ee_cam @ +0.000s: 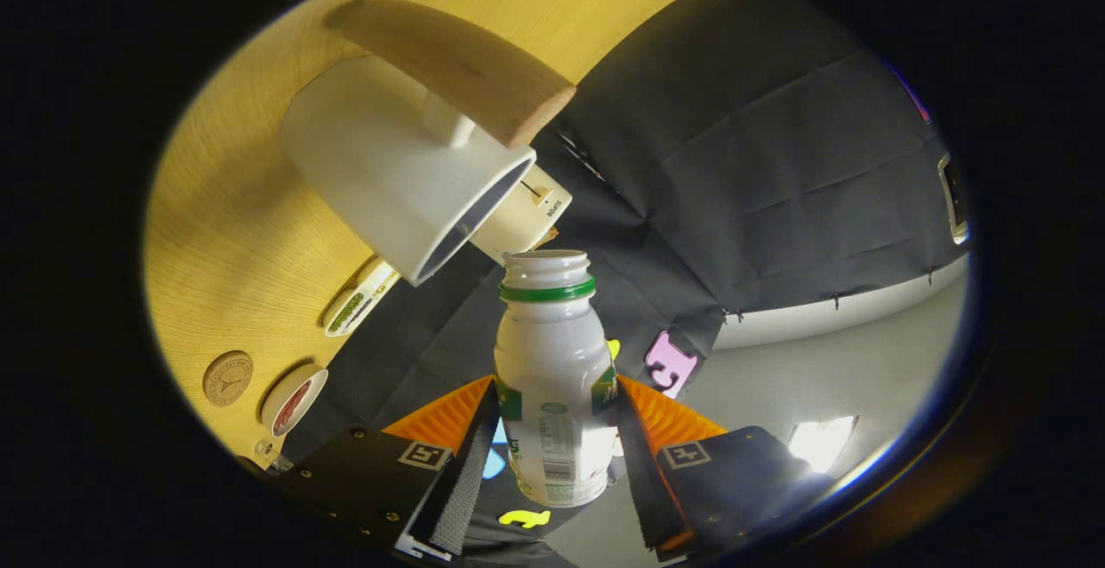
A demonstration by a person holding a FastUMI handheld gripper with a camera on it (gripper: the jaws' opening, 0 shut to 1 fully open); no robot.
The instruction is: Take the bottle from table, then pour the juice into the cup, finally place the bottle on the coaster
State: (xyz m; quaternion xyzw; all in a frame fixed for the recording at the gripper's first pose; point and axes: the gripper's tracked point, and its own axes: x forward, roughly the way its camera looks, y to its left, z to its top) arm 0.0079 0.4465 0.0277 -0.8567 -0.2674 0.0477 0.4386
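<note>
Wooden table (250, 205) is seen tilted; the uncapped bottle (554, 378), clamped between the gripper (557, 447) fingers, is pointed mouth-first toward the cup (388, 171), whose inside is hidden.

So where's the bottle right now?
In the gripper view, the bottle is clamped between the hand-held gripper's fingers, its open mouth just short of the white cup's rim.

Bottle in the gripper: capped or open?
Open. The bottle, clamped between both fingers, shows a bare threaded mouth above its green ring, aimed at the white cup.

The hand-held gripper (557, 430) has black screw-studded fingers, orange ribbed backing and square markers.
</note>
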